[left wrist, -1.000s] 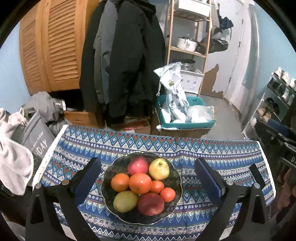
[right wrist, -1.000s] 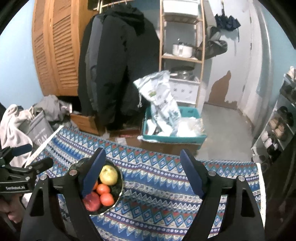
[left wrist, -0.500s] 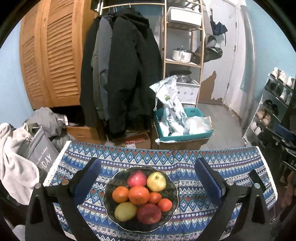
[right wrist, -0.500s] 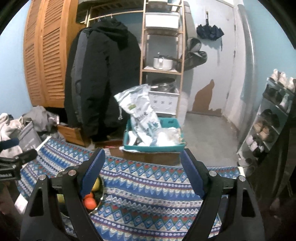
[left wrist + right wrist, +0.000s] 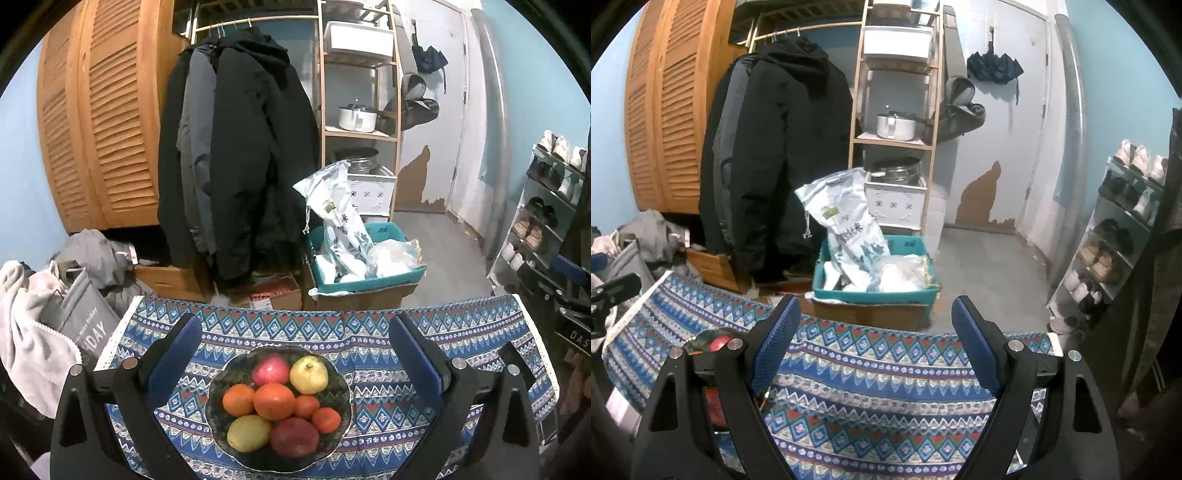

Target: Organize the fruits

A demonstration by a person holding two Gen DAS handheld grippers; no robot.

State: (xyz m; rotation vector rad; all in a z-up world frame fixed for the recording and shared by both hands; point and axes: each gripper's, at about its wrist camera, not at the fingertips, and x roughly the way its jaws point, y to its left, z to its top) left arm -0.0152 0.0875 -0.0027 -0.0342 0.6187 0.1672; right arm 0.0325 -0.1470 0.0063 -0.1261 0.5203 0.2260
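Observation:
A dark glass bowl (image 5: pixel 341 384) sits on the blue patterned tablecloth (image 5: pixel 369 328). It holds several fruits: a red apple (image 5: pixel 270 369), a yellow-green apple (image 5: pixel 309 374), oranges (image 5: pixel 274 401), a yellow pear (image 5: pixel 248 432) and a dark red apple (image 5: pixel 294 437). My left gripper (image 5: pixel 293 354) is open and empty, its jaws wide on either side above the bowl. My right gripper (image 5: pixel 875 343) is open and empty over the cloth (image 5: pixel 871 373) to the right of the bowl (image 5: pixel 705 338), which is mostly hidden behind its left finger.
Beyond the table's far edge stand a teal bin (image 5: pixel 365 269) with white bags, dark coats (image 5: pixel 243 158), a wooden shelf (image 5: pixel 360 110) and louvred wooden doors (image 5: pixel 99 122). Clothes and a grey bag (image 5: pixel 77 317) lie left. A shoe rack (image 5: pixel 543 221) stands right.
Both grippers have pulled back and tilted upward, so the room fills more of each view. The bowl has slid lower in the left view and behind the finger in the right view.

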